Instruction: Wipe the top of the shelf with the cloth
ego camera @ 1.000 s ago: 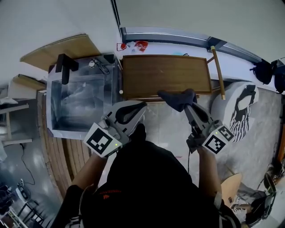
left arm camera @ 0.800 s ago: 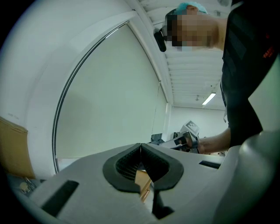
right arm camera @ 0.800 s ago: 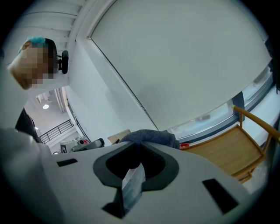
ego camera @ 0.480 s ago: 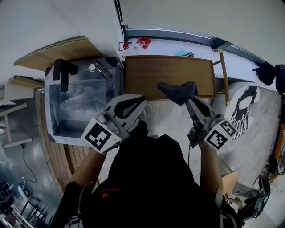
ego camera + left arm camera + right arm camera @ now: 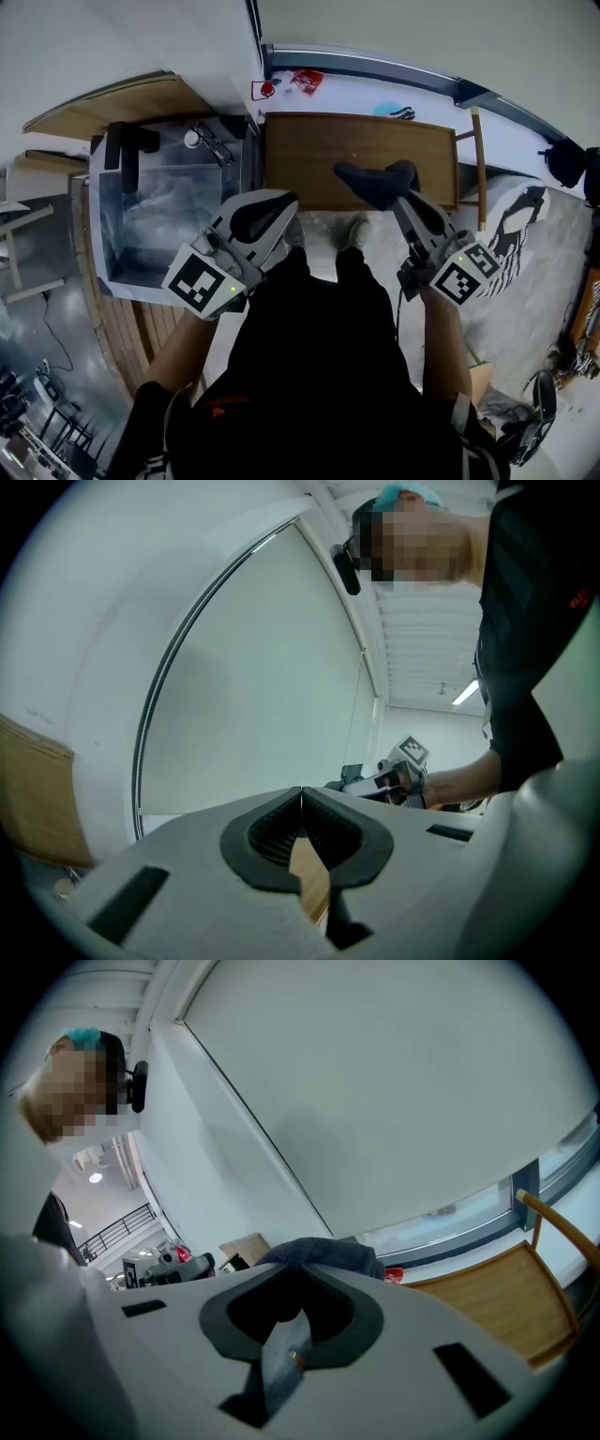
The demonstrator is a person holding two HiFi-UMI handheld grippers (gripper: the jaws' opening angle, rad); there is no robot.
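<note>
Gripping the dark cloth (image 5: 373, 184) in its jaws, the right gripper (image 5: 401, 199) holds it over the front part of the wooden shelf (image 5: 314, 155); the left gripper (image 5: 279, 208) hovers nearby, jaws closed and empty.
</note>
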